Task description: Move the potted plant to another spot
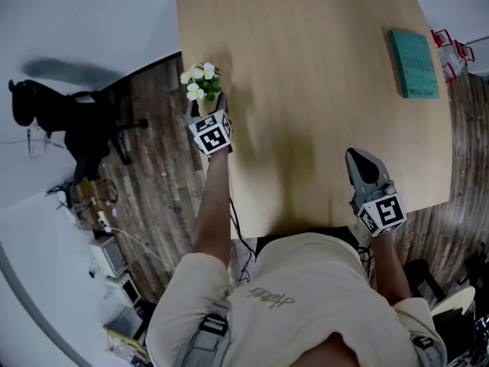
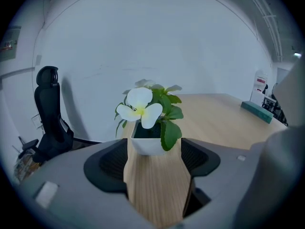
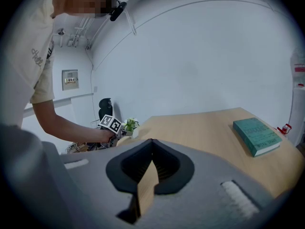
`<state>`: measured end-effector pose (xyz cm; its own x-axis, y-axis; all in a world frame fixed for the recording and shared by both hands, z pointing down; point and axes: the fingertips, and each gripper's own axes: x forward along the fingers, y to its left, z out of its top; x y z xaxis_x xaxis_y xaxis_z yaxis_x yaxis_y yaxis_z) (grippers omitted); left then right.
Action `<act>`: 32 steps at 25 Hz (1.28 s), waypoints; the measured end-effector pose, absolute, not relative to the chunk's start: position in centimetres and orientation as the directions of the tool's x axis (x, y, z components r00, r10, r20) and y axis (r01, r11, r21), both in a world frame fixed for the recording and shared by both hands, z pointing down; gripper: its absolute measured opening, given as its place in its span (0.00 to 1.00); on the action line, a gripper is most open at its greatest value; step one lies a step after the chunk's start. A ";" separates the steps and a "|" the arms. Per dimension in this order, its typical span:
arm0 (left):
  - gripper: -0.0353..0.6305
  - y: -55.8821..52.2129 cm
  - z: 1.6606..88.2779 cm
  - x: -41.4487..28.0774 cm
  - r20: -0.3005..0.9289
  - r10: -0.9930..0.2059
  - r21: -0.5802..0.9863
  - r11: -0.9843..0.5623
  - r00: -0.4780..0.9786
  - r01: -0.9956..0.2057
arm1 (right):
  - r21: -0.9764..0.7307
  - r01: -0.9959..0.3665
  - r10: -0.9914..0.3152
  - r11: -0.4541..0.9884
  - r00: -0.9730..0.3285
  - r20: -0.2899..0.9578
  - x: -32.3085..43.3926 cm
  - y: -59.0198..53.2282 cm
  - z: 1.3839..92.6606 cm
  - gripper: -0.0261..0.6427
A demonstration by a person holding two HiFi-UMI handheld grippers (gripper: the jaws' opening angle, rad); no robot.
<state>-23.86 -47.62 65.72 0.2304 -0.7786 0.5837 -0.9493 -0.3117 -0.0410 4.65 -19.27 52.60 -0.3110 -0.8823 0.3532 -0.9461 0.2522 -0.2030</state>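
Observation:
The potted plant (image 1: 202, 82) has white flowers (image 2: 139, 108) and green leaves in a small white square pot (image 2: 147, 146). It stands at the left edge of the wooden table (image 1: 306, 90), and in the right gripper view the plant (image 3: 129, 125) shows far off at the left. My left gripper (image 1: 200, 107) is right behind it, open. The pot sits at the mouth of the left gripper's (image 2: 155, 147) jaws, and neither pad presses on it. My right gripper (image 1: 359, 155) hovers over the table's near right part, its jaws together and empty (image 3: 152, 141).
A teal book (image 1: 416, 62) lies near the table's far right edge and also shows in the right gripper view (image 3: 256, 135). A black office chair (image 1: 46, 105) stands on the floor left of the table. A white wall runs behind the plant.

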 end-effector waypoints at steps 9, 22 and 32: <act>0.63 -49.7 66.9 -23.9 0.589 -0.780 -0.037 -0.290 0.214 -0.956 | -0.218 -0.942 -0.870 0.257 -0.324 0.373 5.1 -20.8 53.5 0.04; 0.58 -50.9 67.1 -23.4 0.574 -0.791 -0.048 -0.292 0.213 -0.955 | -0.228 -0.943 -0.863 0.243 -0.318 0.393 5.8 -21.2 54.6 0.04; 0.58 -48.9 64.4 -22.8 0.549 -0.798 -0.062 -0.337 0.249 -0.940 | -0.222 -0.942 -0.872 0.253 -0.322 0.370 5.2 -20.6 53.8 0.04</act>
